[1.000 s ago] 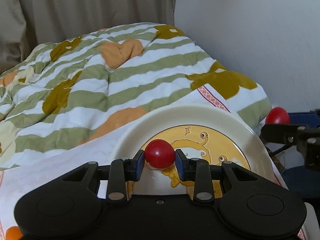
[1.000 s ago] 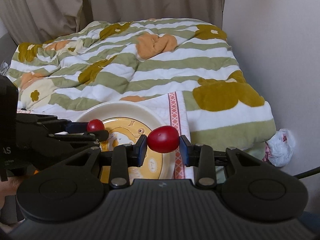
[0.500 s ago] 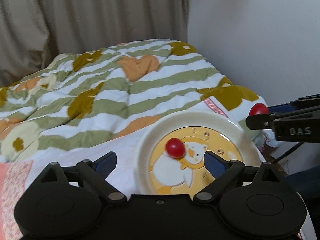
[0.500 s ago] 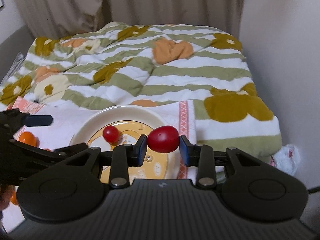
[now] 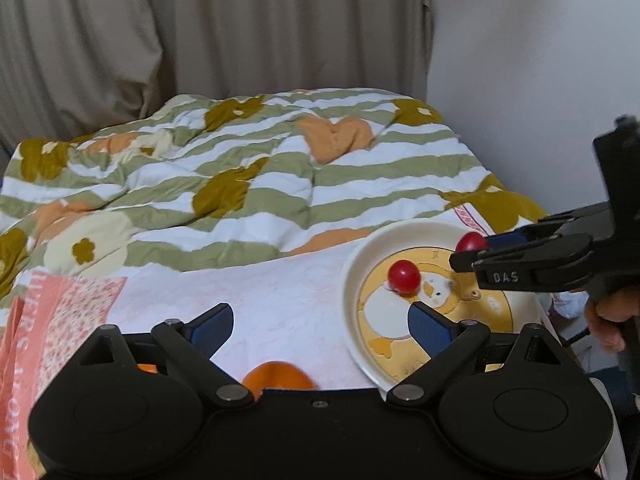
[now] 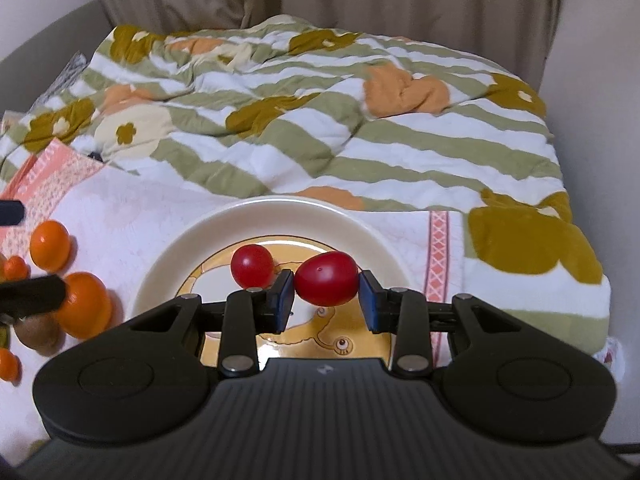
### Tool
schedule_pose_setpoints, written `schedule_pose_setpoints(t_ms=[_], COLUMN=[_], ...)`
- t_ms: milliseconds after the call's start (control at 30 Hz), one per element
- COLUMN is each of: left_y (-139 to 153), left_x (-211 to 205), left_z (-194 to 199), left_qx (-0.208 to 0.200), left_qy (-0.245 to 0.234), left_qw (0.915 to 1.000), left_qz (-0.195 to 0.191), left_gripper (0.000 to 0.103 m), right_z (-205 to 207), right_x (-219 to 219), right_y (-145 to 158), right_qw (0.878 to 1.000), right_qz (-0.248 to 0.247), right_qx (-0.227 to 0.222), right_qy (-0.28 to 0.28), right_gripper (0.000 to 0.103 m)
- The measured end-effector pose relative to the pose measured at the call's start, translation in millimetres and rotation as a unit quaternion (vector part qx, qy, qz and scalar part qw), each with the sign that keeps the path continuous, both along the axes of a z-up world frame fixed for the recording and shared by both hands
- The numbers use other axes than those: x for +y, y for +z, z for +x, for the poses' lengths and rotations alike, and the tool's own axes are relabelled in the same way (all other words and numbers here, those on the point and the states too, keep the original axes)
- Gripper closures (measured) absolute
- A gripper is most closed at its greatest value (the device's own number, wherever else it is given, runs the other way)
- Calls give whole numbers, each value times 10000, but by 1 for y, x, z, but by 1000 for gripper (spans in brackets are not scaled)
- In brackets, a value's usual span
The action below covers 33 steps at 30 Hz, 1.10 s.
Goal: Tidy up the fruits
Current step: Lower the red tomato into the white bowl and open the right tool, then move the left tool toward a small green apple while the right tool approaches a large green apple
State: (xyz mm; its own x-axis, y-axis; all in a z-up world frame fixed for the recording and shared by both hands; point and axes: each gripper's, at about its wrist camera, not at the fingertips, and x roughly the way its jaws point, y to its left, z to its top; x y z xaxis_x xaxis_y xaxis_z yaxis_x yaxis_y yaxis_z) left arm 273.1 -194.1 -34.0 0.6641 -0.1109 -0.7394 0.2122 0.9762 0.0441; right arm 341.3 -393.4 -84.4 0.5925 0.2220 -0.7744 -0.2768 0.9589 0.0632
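Note:
A cream plate with a yellow cartoon picture lies on a white towel on the bed. One round red tomato rests on the plate. My left gripper stands open above the towel, left of the plate, with nothing between its fingers. Just below them an orange shows. My right gripper is shut on an oval red tomato and holds it over the plate. Seen from the left wrist, the right gripper reaches in from the right, with a hand behind it.
Left of the plate lie two oranges, a brown kiwi and small orange fruits. A striped flowered quilt covers the bed behind. The wall and the bed's edge are close on the right.
My left gripper opened, left the round tomato on the plate, and drew back up and to the left. My right gripper carried the oval tomato in over the plate.

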Motion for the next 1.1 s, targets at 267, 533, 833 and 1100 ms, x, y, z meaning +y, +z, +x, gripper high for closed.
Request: schedule_pose_setpoints(t_ms=[267,533,833,1100], left_y=[3,14,46,75], left_x=[9,12,18,44], left_z=[-14,-33,-73,-124], left_qx=[-60,-155,-571,-912], left_qy=[269,397,501,902], left_qw=[9996,9988,9968,9913], left_qz=[-101,-222,-265,-301], left_gripper=[6,6,6,6], right_z=[-2,-35,-76,-132], right_x=[6,8,-4,-4], right_y=[-9,18,65,108], right_qw=[9994,9969,9979,9971], right_qz=[-189,-355,-165,-6], right_qx=[-203,-664,-628,-734], right_qy=[217,245,-50,-219], right_gripper=[16,0,0,0])
